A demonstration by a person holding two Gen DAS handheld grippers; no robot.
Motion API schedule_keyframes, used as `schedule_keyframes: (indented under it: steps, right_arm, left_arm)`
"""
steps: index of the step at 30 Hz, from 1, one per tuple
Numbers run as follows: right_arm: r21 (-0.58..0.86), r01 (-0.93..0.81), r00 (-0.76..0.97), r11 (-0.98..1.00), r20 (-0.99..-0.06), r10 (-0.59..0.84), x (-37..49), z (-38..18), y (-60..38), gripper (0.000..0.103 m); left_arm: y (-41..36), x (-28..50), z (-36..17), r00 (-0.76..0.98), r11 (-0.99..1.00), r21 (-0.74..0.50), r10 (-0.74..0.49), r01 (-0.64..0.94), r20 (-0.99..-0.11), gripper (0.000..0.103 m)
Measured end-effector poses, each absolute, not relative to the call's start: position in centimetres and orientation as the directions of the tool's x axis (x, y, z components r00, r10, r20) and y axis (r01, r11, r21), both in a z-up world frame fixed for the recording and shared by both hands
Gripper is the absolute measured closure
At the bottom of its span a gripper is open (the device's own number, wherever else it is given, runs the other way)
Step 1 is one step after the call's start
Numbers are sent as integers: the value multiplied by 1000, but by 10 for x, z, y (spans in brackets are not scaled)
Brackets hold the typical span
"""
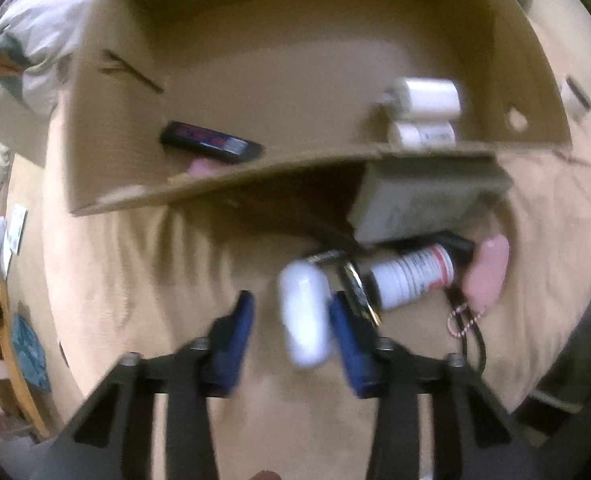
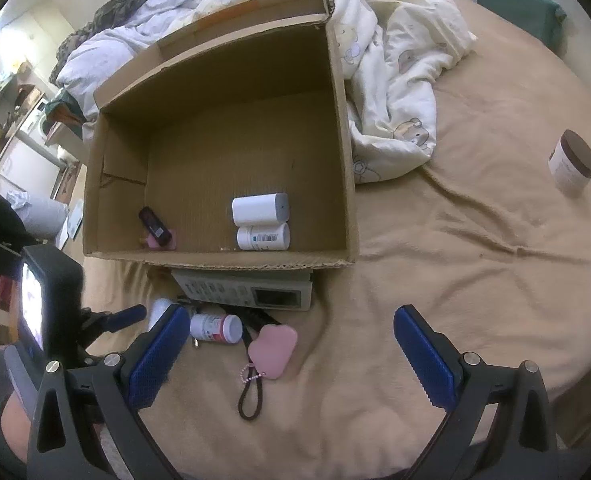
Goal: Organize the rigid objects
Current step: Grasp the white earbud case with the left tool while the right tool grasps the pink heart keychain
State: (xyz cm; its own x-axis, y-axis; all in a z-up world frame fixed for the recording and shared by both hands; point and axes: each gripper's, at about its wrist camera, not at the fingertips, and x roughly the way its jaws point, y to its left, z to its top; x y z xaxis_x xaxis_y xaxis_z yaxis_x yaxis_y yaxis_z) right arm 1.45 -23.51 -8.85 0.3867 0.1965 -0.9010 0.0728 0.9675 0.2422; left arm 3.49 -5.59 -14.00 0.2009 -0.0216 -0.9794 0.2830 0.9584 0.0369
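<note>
STEP: pick-up of white capsule case (image 1: 305, 314) from bed (image 2: 475, 240), near cardboard box (image 2: 347, 160) | LEFT gripper (image 1: 291, 320): apart, straddling case, unclamped | RIGHT gripper (image 2: 291, 356): apart, empty | NEXT (judged): close, lift into box beside white cylinder (image 2: 259, 208).

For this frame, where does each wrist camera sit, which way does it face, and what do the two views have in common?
Left wrist: low over the bed, facing the cardboard box's near wall; the left gripper, jaws open, brackets a white oval case.
Right wrist: higher, looking down into the box; the right gripper is wide open, and the other gripper's tip shows at left.
Shared: the box, two white cylinders inside, the pill bottle, the pink cloud charm.
</note>
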Motion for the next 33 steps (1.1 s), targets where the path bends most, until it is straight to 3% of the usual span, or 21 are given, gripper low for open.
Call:
schedule_keyframes:
  steps: [13, 14, 16, 17, 23, 29, 33]
  right_arm:
    - [222, 65, 360, 973, -915, 185, 16, -96, -233, 0]
    - [220, 68, 358, 973, -916, 182, 17, -96, -234, 0]
    - [219, 75, 356, 973, -917, 179, 18, -98, -236, 0]
    - [222, 79, 356, 972, -917, 180, 19, -98, -237, 0]
    - [289, 97, 350, 953, -906, 239, 20, -100, -244, 0]
    - [368, 101, 339, 924, -886, 316, 20, -101, -247, 0]
    - [370, 105, 320, 923, -891, 321, 19, -105, -245, 0]
  left_arm:
    - [-44, 71, -169, 157, 982, -14, -43, 186, -987, 76]
    - [-43, 74, -172, 152, 984, -23, -51, 178, -987, 78]
    - [-41, 75, -170, 167, 984, 0, -30, 177, -985, 97]
    - [-41, 74, -168, 170, 984, 3, -28, 180, -985, 98]
    - [-34, 60, -140, 194, 984, -29, -63, 177, -979, 100]
    - [-28, 43, -75, 238, 969, -100, -154, 227, -959, 100]
    - [-12, 51, -65, 271, 973, -63, -124, 223, -954, 100]
